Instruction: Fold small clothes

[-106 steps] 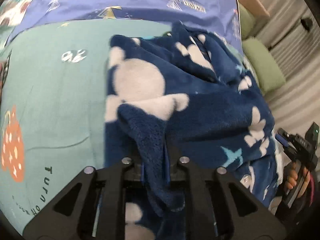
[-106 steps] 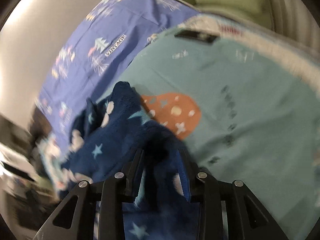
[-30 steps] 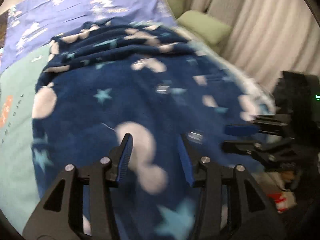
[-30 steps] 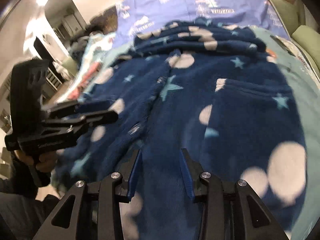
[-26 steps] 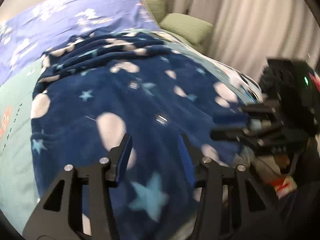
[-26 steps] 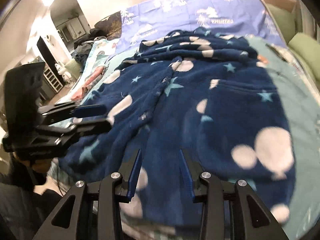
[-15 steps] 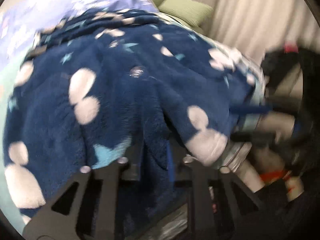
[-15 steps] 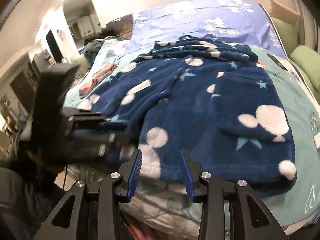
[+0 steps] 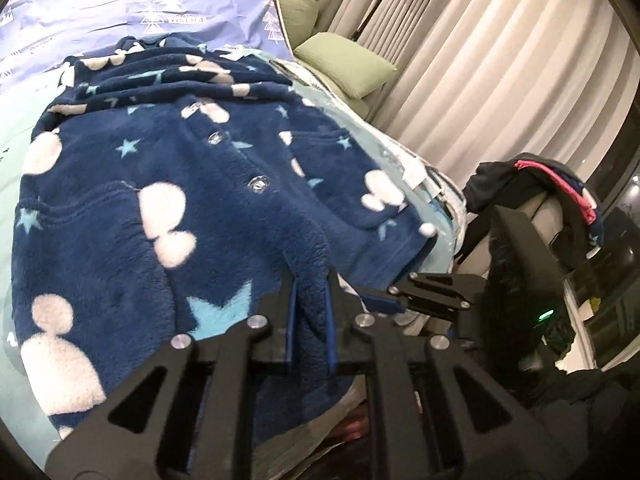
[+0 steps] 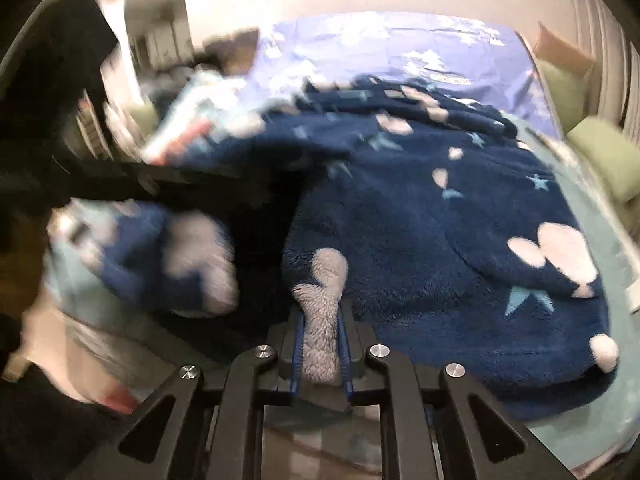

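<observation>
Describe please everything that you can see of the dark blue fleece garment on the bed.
The fleece garment looks thick and fluffy, dark blue with white blobs and light blue stars. It lies spread, front up, on a teal bed cover, with shiny buttons down the middle, a stitched pocket on each side, and its far end bunched in folds. Its near hem hangs over the bed's edge. The left gripper and the right gripper are each shut on that hem.

Two close wrist views, shared fleece garment point(image 9: 224, 208)
</observation>
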The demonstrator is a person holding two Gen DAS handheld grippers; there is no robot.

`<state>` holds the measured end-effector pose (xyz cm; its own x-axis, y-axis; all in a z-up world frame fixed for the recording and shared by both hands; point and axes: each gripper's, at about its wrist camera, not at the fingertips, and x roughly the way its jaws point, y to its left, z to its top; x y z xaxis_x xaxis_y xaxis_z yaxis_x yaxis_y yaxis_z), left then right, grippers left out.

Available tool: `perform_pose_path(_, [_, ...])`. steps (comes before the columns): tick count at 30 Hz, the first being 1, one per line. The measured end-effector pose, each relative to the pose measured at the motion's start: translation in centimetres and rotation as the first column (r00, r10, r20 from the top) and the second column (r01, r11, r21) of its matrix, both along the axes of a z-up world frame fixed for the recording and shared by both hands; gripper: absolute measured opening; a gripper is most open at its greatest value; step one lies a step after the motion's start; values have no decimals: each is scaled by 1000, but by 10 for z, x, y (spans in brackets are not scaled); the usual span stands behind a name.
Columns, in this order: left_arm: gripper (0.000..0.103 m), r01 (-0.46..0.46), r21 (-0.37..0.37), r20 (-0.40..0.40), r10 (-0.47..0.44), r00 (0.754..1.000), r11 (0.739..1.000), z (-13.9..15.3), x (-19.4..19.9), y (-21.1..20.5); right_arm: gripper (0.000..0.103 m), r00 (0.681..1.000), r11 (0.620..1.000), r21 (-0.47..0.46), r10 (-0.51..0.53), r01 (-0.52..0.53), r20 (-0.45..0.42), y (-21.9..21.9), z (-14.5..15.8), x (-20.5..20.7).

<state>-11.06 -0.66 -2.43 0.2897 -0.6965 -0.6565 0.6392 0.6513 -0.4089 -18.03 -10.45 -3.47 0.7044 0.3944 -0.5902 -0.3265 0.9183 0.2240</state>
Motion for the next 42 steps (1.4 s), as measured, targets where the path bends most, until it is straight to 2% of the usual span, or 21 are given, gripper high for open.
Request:
perform_pose_path(1, [13, 5, -11, -1, -5, 1000, 1000, 3, 0, 0, 14, 999, 1000, -4, 28, -28, 17, 2, 6, -5])
perform_pose_path(3, [14, 21, -43, 1, -21, 1000, 999, 10, -2, 0, 15, 998, 992, -111, 68, -66, 10, 15, 4, -7])
perform_pose_path(6, [14, 36, -48, 16, -35, 999, 998, 12, -1, -3, 24, 991, 981, -149, 116, -126, -71, 23, -20, 2])
perform_pose_path(8, [14, 61, -29, -6, -61, 998, 998, 3, 2, -10, 35, 987, 984, -93, 142, -149, -77, 19, -25, 1])
perform_pose_path(11, [18, 95, 28, -76, -93, 993, 995, -27, 7, -29, 37, 982, 986, 32, 168, -166, -91, 1, -20, -1])
perform_pose_path(13, [21, 90, 73, -117, -81, 990, 993, -49, 10, -37, 37, 975, 979, 114, 185, -171, -124, -15, -20, -4])
perform_pose_path(15, [21, 79, 60, -118, -71, 990, 995, -57, 7, -34, 37, 977, 982, 137, 152, -132, -149, -33, -20, -11])
perform_pose_path(19, [28, 86, 58, -117, -79, 990, 995, -47, -5, -26, 37, 992, 992, 125, -18, 34, -123, -77, -5, -26])
perform_pose_path(21, [33, 95, 69, -85, -89, 992, 993, -34, -16, -18, 50, 985, 976, 153, -138, 153, -103, -107, 5, -29])
perform_pose_path(22, [36, 89, 69, -58, -85, 995, 994, -28, -21, -12, 52, 975, 963, 166, -201, 215, -96, -121, 8, -31])
perform_pose_path(24, [55, 36, 81, 22, -38, 999, 996, -11, -29, 4, 56, 941, 923, 189, -321, 336, -107, -149, 9, -34])
perform_pose_path(26, [63, -67, 96, 104, 57, 993, 993, 1, -33, 31, 58, 913, 893, 199, -380, 405, -151, -168, 2, -34])
perform_pose_path(28, [68, -173, 122, 143, 155, 978, 977, 4, -31, 56, 58, 890, 867, 224, -403, 446, -213, -185, -9, -29])
perform_pose_path(31, [71, -335, 176, 142, 313, 939, 926, -4, -22, 97, 59, 884, 852, 266, -386, 451, -264, -197, -20, -24])
perform_pose_path(33, [71, -421, 210, 93, 411, 907, 882, -18, -17, 125, 65, 888, 850, 289, -362, 440, -285, -197, -26, -20])
perform_pose_path(36, [71, -440, 172, -9, 448, 894, 881, -35, -17, 143, 66, 895, 861, 293, -330, 416, -301, -191, -31, -14])
perform_pose_path(38, [71, -406, 150, -67, 419, 905, 901, -49, -16, 145, 68, 899, 872, 279, -315, 401, -305, -182, -34, -5])
perform_pose_path(40, [71, -391, 176, -64, 407, 911, 903, -59, -17, 137, 69, 900, 884, 249, -318, 395, -296, -174, -33, -1])
perform_pose_path(42, [71, -388, 196, -8, 397, 918, 901, -61, -20, 130, 70, 898, 893, 214, -328, 396, -292, -169, -31, 3])
